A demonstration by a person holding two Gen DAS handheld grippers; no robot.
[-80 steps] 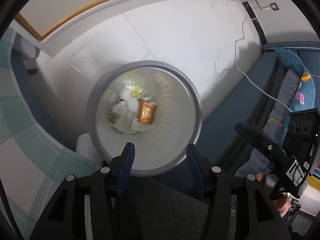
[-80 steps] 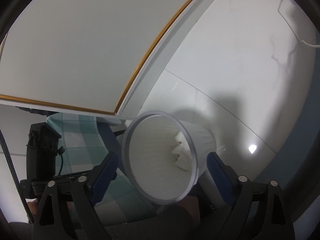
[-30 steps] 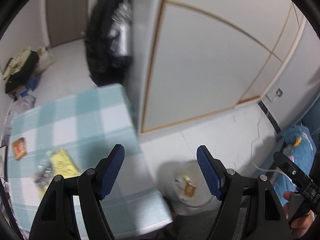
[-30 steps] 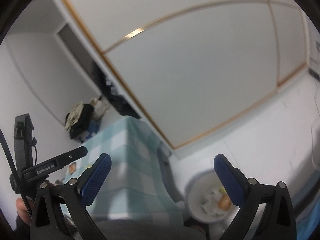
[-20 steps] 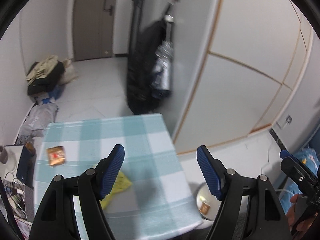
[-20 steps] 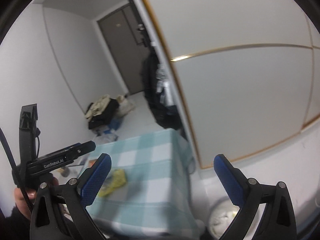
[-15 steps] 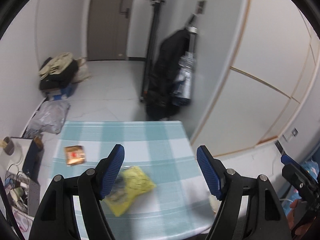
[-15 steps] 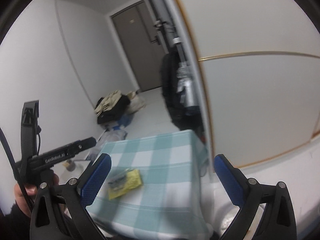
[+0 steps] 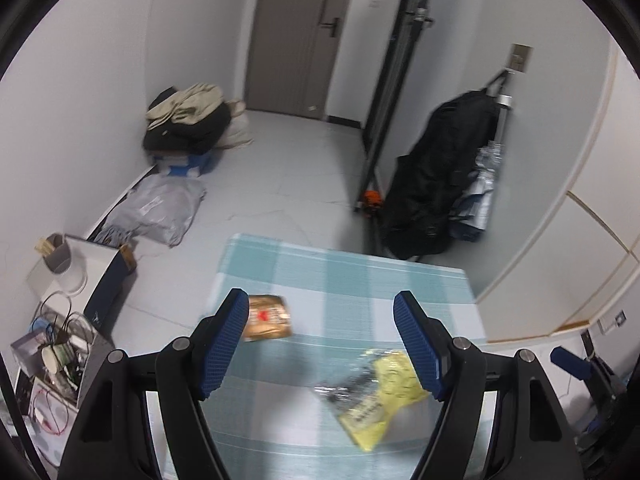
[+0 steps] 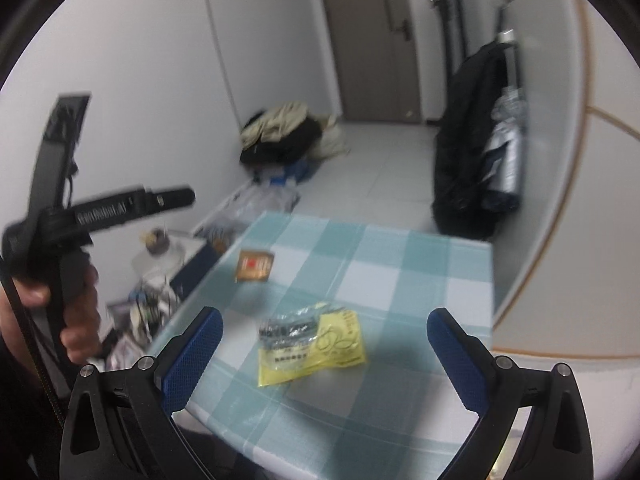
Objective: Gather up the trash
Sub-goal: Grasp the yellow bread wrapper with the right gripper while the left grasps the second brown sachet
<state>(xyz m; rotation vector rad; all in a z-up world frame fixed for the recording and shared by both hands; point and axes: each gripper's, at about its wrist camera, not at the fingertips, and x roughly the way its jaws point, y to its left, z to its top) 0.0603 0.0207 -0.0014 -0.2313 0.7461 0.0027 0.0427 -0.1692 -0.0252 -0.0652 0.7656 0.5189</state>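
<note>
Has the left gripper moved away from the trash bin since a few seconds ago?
Yes. The left gripper has swung off the bin, now out of view, and opens over the checked table with the yellow wrapper.

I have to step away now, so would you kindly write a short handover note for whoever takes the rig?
Left gripper: open, empty, above the near part of the table.
Right gripper: open, empty, over the table's near edge.
Trash on the checked table: a yellow packet near the front, a brown packet farther back toward the left edge. They lie apart.
Done: neither piece is picked up yet; no bin shows in either view.
Left: grasp each packet and carry it to the bin. The yellow packet seems nearest the right gripper, the brown one nearer the left.
</note>
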